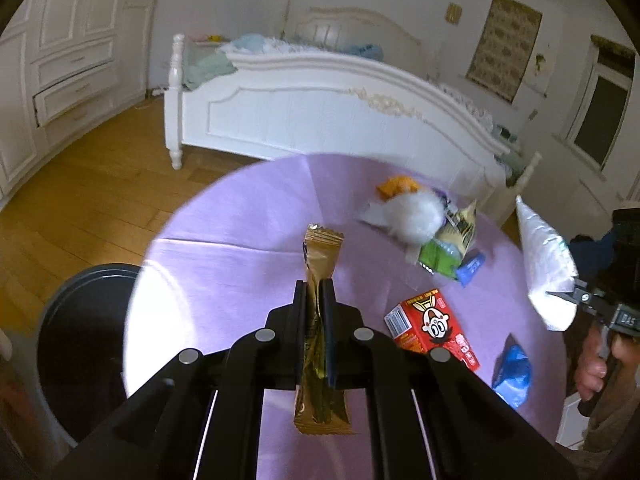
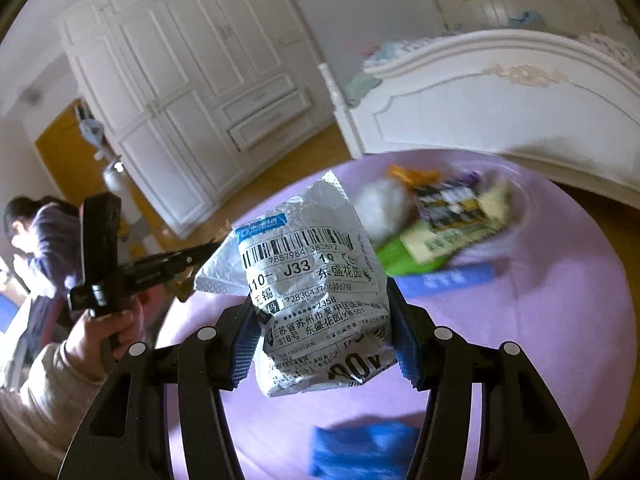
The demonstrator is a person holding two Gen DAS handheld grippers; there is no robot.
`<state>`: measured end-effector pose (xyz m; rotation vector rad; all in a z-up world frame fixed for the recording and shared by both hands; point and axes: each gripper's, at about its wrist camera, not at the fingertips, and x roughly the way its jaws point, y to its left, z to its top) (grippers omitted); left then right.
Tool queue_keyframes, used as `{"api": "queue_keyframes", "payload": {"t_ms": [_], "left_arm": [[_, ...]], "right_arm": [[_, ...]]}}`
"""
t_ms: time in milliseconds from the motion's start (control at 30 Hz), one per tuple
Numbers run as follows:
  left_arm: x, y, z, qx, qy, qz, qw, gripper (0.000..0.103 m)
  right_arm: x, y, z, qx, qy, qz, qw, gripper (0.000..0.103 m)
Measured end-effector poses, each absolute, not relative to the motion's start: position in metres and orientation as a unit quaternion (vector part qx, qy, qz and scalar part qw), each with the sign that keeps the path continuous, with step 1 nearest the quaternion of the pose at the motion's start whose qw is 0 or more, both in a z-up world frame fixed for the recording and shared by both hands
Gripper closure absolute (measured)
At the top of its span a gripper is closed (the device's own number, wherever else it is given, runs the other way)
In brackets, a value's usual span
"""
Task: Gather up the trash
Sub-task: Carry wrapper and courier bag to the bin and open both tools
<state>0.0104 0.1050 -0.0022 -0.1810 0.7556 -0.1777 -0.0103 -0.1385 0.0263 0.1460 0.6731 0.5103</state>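
My left gripper (image 1: pixel 315 292) is shut on a gold snack wrapper (image 1: pixel 322 256), held above the round table with the purple cloth (image 1: pixel 240 256). My right gripper (image 2: pixel 320 316) is shut on a crumpled white mailer bag with a shipping label (image 2: pixel 316 280), held above the table; the bag also shows at the right of the left wrist view (image 1: pixel 546 264). On the table lie a red carton (image 1: pixel 434 326), a blue wrapper (image 1: pixel 514 368), and a pile of trash with a white fluffy ball (image 1: pixel 416 214), an orange piece (image 1: pixel 398 186) and a green packet (image 1: pixel 442 258).
A dark round bin (image 1: pixel 76 344) stands on the wooden floor left of the table. A white bed (image 1: pixel 320 108) is behind the table, white wardrobes (image 2: pixel 180 92) to the left. The left gripper and the person's hand (image 2: pixel 108 320) show in the right wrist view.
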Motion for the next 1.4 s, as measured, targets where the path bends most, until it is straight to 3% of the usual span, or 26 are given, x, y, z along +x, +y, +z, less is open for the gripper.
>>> {"api": "queue_keyframes", "payload": {"t_ms": [667,1400], "left_arm": [[-0.068,0.245,0.012,-0.165,0.314,0.024,0.935,0.094],[-0.059,0.321,-0.047,-0.243,0.335,0.050,0.909,0.094]], "right_arm": [[0.045,0.057,0.051,0.037,0.372,0.384,0.844,0.045],[0.122,0.216,-0.018,-0.008,0.455,0.380,0.805,0.044]]}}
